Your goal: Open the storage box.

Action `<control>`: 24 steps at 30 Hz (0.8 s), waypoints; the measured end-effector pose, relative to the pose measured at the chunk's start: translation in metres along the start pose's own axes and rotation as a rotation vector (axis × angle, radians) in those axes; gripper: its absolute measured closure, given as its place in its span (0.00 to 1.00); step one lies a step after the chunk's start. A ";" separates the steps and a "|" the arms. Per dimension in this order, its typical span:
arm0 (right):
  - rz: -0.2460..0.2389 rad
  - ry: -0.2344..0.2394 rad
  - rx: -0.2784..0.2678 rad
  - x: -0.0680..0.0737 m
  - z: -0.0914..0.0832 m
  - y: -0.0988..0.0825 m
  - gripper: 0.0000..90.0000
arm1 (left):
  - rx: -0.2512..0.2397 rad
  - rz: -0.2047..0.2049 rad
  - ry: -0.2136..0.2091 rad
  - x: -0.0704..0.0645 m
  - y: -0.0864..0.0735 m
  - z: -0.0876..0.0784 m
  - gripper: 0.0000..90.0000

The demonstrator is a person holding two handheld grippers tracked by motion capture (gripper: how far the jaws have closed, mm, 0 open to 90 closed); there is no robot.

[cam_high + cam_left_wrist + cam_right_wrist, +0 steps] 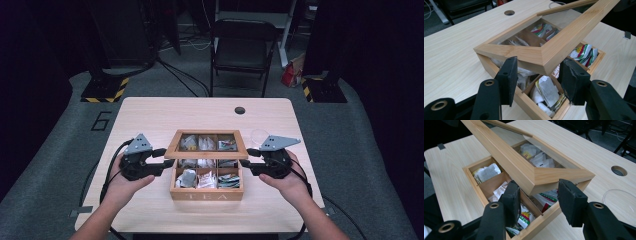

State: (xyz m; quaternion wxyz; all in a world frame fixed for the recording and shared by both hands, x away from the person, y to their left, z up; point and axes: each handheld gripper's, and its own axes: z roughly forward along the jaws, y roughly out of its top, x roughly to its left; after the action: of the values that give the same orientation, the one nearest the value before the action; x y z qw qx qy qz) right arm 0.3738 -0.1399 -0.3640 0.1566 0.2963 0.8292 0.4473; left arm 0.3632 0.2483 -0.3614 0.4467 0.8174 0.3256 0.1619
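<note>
Lid-lifting step: left gripper [167,161] and right gripper [246,161] pinch lid [206,144] corners of tea box [206,194]; next, swing it fully back evenly.

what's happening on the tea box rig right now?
A person is opening the wooden tea box with a tool in each hand. The left tool and right tool each hold a front corner of the glass-paned lid, one from each side. The lid is tilted partway up, hinged at the back. Tea bags fill the compartments below. A clear dish sits on the table behind the right tool.
</note>
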 end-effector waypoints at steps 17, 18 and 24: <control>0.033 0.033 -0.011 -0.016 -0.003 0.022 0.60 | -0.021 0.000 0.038 0.029 0.002 0.030 0.55; 0.042 0.034 -0.009 -0.016 -0.003 0.023 0.60 | -0.021 0.004 0.039 0.030 0.003 0.032 0.55; 0.043 0.034 -0.014 -0.019 -0.003 0.029 0.60 | -0.046 -0.003 0.056 0.034 0.009 0.036 0.58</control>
State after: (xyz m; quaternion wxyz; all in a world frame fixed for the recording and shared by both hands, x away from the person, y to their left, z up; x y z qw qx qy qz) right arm 0.3973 -0.1420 -0.3384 0.1349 0.3055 0.8220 0.4612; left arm 0.4122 0.2452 -0.3743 0.4562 0.8017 0.3355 0.1913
